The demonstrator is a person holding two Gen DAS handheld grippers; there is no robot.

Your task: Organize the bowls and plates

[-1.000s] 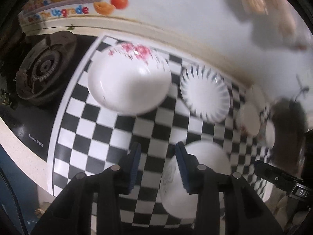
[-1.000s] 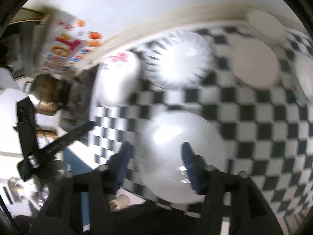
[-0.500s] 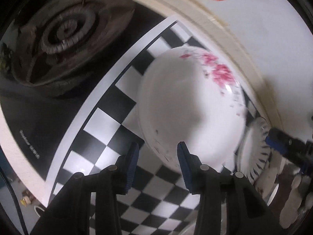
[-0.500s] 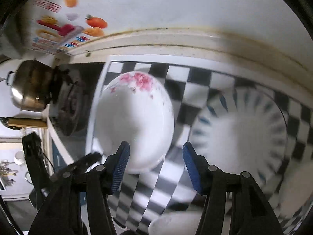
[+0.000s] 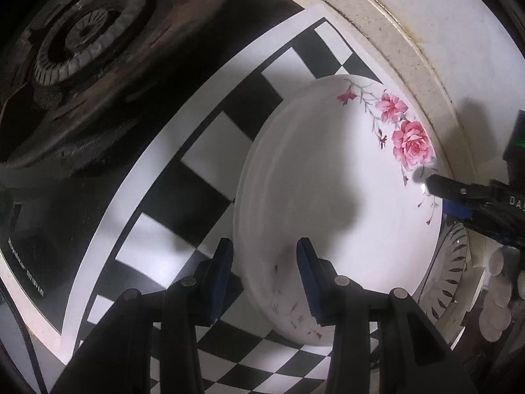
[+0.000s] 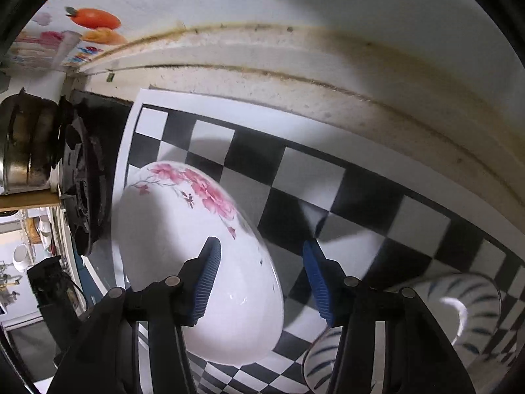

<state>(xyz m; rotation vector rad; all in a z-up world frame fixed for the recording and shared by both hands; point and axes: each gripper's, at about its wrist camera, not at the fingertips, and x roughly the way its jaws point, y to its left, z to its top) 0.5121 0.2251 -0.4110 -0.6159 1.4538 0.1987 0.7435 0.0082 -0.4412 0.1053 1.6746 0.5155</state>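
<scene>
The big white plate with pink flowers lay on the checkered mat, right in front of both tongs. The left tongs were spread, with the plate's near edge sitting between the two blue pads. The right tongs were spread too, with the plate's other edge between their pads. Neither pair was pinching yet. To do it well, I think each pair should slide a little further so one pad goes under the rim and one on top. Then squeeze softly and lift both sides level. The striped plate sat just past the right tongs, so watch it.
</scene>
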